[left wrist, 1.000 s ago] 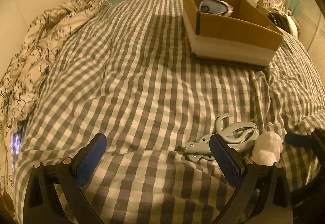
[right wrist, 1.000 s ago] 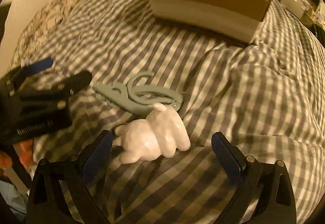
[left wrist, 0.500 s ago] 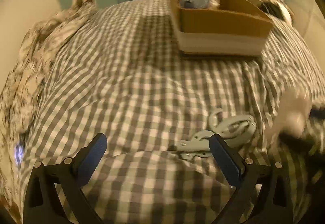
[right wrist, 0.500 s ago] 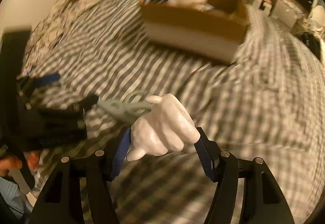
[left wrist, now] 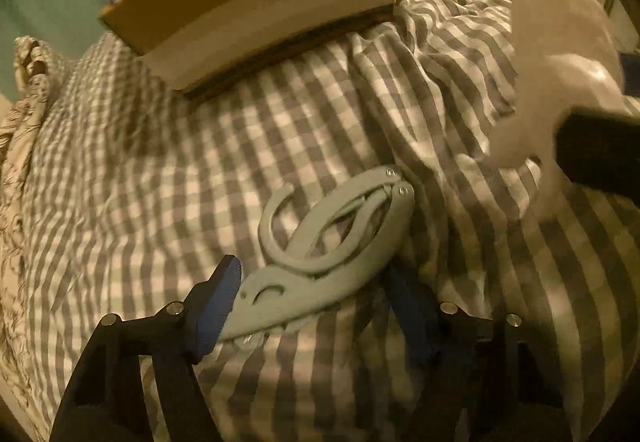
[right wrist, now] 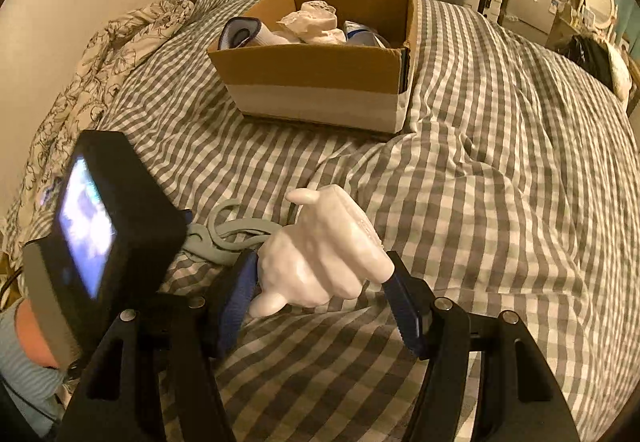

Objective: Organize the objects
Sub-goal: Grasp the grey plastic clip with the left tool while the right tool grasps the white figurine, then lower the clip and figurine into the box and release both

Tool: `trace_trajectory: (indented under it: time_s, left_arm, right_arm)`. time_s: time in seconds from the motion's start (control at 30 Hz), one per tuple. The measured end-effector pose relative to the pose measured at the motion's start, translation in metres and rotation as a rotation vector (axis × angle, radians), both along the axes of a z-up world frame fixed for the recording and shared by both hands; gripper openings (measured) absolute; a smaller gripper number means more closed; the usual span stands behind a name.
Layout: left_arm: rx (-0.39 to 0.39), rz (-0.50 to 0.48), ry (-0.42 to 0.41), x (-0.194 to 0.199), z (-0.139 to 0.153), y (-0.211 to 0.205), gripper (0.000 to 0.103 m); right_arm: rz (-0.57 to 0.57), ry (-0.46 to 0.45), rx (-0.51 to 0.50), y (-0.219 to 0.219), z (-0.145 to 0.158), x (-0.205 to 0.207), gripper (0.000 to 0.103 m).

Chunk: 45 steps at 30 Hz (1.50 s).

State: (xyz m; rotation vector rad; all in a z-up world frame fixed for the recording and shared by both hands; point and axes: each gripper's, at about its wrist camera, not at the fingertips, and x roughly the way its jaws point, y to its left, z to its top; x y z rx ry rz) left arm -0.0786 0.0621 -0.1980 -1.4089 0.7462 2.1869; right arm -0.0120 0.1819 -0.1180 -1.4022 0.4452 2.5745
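Left gripper (left wrist: 316, 302): points steeply down at the bed; its fingers (left wrist: 218, 300) have just been closing around the folded hanger, which lies between them – the left blue pad touches the hanger's near end, the right pad sits just beside its edge, a firm grip cannot be told
Folded hanger (left wrist: 336, 238): pale grey-green plastic, flat on the checked bedspread, hook curled toward the box; in the right wrist view only part of it shows (right wrist: 228, 238), behind the other gripper's camera block
Right gripper (right wrist: 320, 298): fingers clamped on the white figurine, one blue pad on each flank, lifted clear of the bedspread
White figurine (right wrist: 328, 254): glossy, lumpy animal shape; from the left wrist view it is blurred at the right edge (left wrist: 560, 53), above the bed
Cardboard box (right wrist: 316, 81): open-topped, on the bed beyond both grippers, well apart from them – white crumpled items and a blue-rimmed thing inside
Bedspread (right wrist: 500, 201): grey-and-white check, rumpled
Floral quilt (right wrist: 100, 57): bunched along the left side of the bed
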Motion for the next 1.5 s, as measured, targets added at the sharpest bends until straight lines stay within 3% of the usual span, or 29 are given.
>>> trace_trajectory:
  time_s: [0.13,0.2,0.23,0.57,0.9,1.1,1.5]
  left_arm:
    - [0.047,0.005,-0.052,-0.014,-0.002,0.002,0.055]
    - [0.066,0.013,-0.051,-0.014,0.001,-0.002,0.029]
    - [0.087,0.022,-0.053,-0.015,0.005,-0.005,0.022]
    - [0.265,0.138,0.017,-0.008,0.068,-0.034,0.014]
    - [0.344,0.159,0.109,0.007,0.131,-0.030,0.014]
    - [0.382,0.151,0.165,-0.015,0.161,-0.024,0.014]
    - [0.422,0.172,0.224,-0.097,0.205,-0.012,0.014]
  right_arm:
    - [-0.013,0.002,-0.015,0.003,-0.001,0.002,0.063]
    - [-0.017,0.009,-0.012,0.004,0.001,0.004,0.063]
    - [-0.018,0.011,-0.010,0.004,0.002,0.004,0.063]
    - [-0.030,0.058,0.037,0.001,0.025,0.021,0.063]
    - [-0.028,0.150,0.090,0.002,0.068,0.023,0.063]
    - [-0.012,0.205,0.127,0.009,0.096,0.001,0.063]
    - [0.000,0.287,0.186,0.045,0.144,-0.076,0.063]
